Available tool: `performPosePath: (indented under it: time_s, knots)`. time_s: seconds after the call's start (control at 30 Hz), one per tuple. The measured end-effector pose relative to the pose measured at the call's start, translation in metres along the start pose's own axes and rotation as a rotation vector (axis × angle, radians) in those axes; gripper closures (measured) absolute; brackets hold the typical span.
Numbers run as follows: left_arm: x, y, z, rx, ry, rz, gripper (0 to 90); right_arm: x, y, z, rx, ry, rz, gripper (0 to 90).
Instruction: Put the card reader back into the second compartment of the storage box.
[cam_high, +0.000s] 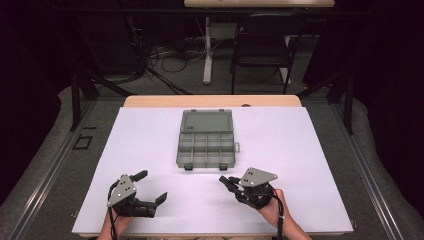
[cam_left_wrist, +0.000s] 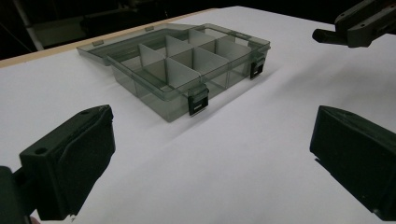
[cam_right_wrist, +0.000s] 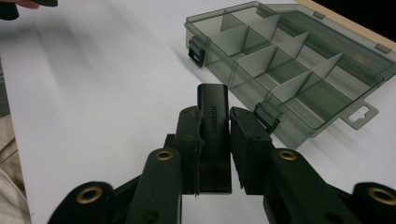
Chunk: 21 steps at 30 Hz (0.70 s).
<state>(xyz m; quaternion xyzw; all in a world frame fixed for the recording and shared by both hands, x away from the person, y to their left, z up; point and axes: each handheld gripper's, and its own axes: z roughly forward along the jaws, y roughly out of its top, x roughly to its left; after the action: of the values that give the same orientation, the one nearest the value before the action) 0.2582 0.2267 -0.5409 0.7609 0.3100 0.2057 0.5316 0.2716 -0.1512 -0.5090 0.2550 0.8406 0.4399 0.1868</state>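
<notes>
A translucent grey plastic organiser box (cam_high: 206, 145) with its lid laid flat open behind it sits near the middle of the white sheet-covered table (cam_high: 310, 165), its two black latches facing the person. Every compartment that can be seen looks empty, so nothing appears to have been placed in it yet. The right gripper (cam_right_wrist: 214, 135) is clamped on a small black rectangular adapter (cam_right_wrist: 213, 123) printed with the word UGREEN, which stands pinched between the two black jaws with its upper end poking out above them; in the high view this gripper (cam_high: 227, 182) hovers just in front of the box's near right corner, apart from it. The left gripper (cam_high: 152, 187) rests low at the near left of the table with its jaws spread wide and nothing between them, well apart from the box. As a judgement, the pick-up looks done and the carry is nearly over: what is left is to bring the adapter over the near wall of the box, lower it into one of the compartments, let it go, and perhaps afterwards fold the lid down and snap the latches
</notes>
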Motion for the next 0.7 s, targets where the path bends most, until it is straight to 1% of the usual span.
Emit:
performPosePath:
  time_s: [0.33,0.7]
  knots:
    - [0.0,0.0,0.0,0.001,-0.002,0.0,0.3,-0.007,0.008,0.006,0.014,0.002,-0.011,73.6]
    - [0.0,0.0,0.001,0.005,-0.003,0.0,0.3,-0.013,0.02,0.012,0.017,0.007,-0.025,73.7]
